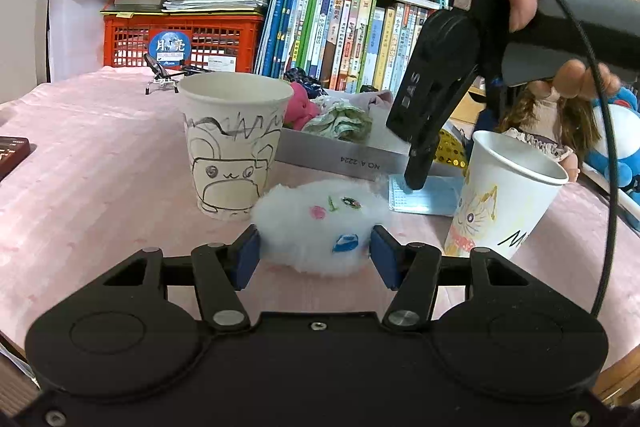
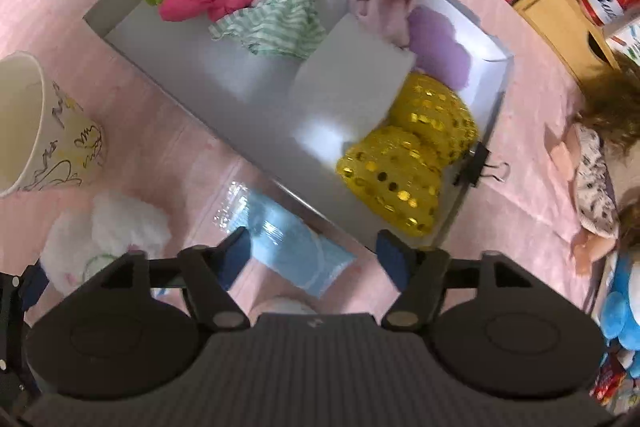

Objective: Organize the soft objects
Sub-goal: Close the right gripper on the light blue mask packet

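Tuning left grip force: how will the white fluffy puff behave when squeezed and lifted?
The white fluffy puff looks like loose fibre, so it probably compresses a lot between the left gripper pads. Likely very light. Its wispy edges may shed or snag.

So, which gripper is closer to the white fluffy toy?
Left. The left gripper has its open fingers on both sides of the white fluffy toy. The right gripper is open over the blue mask packet, beside the toy.

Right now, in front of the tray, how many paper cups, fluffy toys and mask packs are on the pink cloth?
Paper cups: 2
White fluffy toy: 1
Blue mask pack: 1
Total: 4
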Demonstrator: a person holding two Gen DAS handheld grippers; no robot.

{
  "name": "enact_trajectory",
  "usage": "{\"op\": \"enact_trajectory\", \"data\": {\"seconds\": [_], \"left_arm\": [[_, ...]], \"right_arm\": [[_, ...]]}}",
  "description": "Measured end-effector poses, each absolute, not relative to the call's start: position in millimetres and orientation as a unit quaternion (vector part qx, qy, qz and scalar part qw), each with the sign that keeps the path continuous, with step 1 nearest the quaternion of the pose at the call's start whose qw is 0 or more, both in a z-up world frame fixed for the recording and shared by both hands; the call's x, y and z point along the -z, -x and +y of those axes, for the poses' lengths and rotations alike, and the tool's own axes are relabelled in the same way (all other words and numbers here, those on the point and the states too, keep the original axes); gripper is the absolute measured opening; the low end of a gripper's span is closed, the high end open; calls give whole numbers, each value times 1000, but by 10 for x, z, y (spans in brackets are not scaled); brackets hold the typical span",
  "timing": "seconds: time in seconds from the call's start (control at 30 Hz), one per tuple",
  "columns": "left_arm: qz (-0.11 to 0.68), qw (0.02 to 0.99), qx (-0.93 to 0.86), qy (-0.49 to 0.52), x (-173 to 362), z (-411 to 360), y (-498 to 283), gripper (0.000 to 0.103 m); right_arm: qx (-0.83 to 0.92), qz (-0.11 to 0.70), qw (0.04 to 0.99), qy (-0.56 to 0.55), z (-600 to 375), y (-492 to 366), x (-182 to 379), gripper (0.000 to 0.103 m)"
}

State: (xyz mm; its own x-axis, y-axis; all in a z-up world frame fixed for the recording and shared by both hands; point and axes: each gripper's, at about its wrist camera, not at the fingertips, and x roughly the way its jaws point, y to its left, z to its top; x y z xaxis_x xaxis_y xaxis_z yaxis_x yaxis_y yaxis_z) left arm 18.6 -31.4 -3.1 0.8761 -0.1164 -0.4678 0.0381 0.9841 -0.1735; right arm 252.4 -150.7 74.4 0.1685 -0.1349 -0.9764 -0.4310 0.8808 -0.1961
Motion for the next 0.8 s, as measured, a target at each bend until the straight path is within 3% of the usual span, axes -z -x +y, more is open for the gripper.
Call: {"op": "enact_trajectory", "data": {"seconds": [0.33,0.53,0.8], "left_arm": [[238,967,44,75,46,-328,-162,56],[231,970,43,66,49,-260,-97,56],[230,971,42,57,62,-251,-39,56]], "right_arm": [[-94,671,711,188,-1413,-2589,-815,92],[-127,665,712,188,-1132,-2486,-803,74],[-109,636,724,244,-1011,-2336,-564,72]]}}
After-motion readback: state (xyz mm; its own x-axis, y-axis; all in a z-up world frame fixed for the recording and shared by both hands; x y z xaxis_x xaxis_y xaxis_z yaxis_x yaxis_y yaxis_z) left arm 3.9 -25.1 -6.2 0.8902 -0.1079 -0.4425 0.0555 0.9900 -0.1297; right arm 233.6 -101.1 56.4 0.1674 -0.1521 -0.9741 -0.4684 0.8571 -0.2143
